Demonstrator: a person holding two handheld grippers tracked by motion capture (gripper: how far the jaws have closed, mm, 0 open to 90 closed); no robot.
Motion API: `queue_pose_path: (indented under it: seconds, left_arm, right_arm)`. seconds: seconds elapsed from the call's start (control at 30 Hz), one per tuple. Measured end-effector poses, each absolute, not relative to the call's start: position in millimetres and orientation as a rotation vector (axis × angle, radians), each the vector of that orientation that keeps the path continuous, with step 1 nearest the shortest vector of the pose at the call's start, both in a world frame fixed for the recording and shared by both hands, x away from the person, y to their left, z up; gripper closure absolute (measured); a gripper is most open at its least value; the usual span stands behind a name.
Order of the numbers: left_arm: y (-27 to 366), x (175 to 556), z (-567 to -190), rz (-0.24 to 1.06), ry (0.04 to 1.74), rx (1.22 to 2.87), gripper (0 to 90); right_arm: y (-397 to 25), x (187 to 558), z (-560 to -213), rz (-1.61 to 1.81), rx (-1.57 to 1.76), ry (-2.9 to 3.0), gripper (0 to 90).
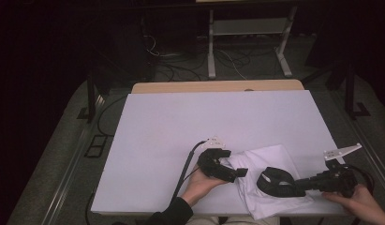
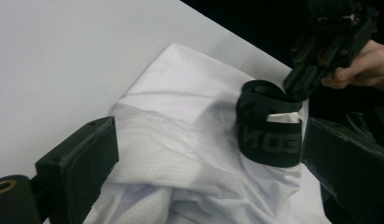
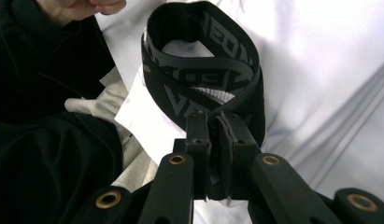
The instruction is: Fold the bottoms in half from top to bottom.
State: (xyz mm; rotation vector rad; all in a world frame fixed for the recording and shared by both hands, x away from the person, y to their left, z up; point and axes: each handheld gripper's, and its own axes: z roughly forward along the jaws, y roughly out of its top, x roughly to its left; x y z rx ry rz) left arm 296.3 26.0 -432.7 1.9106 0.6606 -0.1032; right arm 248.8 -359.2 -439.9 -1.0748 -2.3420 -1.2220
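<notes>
Lettering (image 3: pixel 199 70) unreadable — right tongs (image 3: pixel 214 122) pinch waistband (image 3: pixel 245 74).

Both forearms come up from the bottom edge of the high view. The left hand (image 1: pixel 199 183), in a dark sleeve, sits bottom centre and cradles the black two-jaw left gripper (image 1: pixel 240 173) from underneath, palm up, jaws pointing toward the right of the frame. In the left gripper view its jaws stand wide apart at the two lower corners. The right hand (image 1: pixel 356 200), lower right corner, holds the black two-jaw right gripper (image 1: pixel 270 180) aimed left; its jaws are pressed together, pinching a black band.
</notes>
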Motion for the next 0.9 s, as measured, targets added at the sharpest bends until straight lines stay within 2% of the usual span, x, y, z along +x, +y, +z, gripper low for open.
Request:
queue_pose_path:
  seconds: [0.43,0.7,0.9]
  left_arm:
    - [33.2,300.2,-431.7,-0.085,0.669,1.878,1.8]
    - [34.1,300.3,-431.7,-0.078,0.664,1.875,1.8]
    - [36.2,300.6,-431.0,-0.070,0.665,1.867,1.8]
  right_arm:
    - [-376.7,235.8,-441.2,-1.190,-1.146,-2.360,78.5]
    - [-372.7,241.5,-418.7,-1.232,-1.147,-2.410,66.4]
    - [-363.7,258.2,-400.9,-1.279,-1.147,-2.437,67.1]
